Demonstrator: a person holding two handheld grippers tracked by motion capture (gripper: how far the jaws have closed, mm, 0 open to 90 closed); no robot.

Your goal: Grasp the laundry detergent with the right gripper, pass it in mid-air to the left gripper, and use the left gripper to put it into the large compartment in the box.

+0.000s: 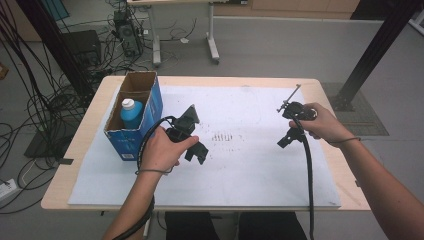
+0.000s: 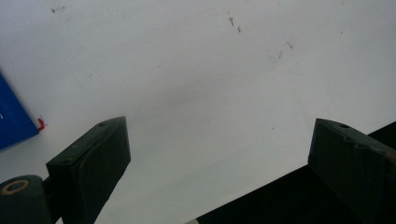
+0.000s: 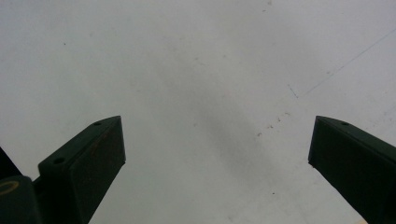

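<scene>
The blue carton (image 1: 136,116) is standing open-topped at about ten o'clock on the table (image 1: 95,107), hard against the left border of the white sheet (image 1: 250,165). There is pale print low on its near face, too small for me to read. A blue bottle (image 1: 131,114) with a white cap is standing upright inside it; no label is legible.

The left gripper (image 1: 194,150) is hovering just to the right of the carton, at about nine o'clock from the middle of the sheet, the person's hand wrapped around its body. In the left gripper view its jaws are standing wide apart with bare sheet between them, and a blue corner of the carton (image 2: 14,116) is showing at nine o'clock. The right gripper (image 1: 286,141) is hanging at about two o'clock, well apart from the carton, its jaws likewise spread with nothing between them.

The middle of the sheet is lying open, marked by a patch of small dark scuffs (image 1: 224,136). The near and right edges are leaving plenty of room for both hands.
</scene>
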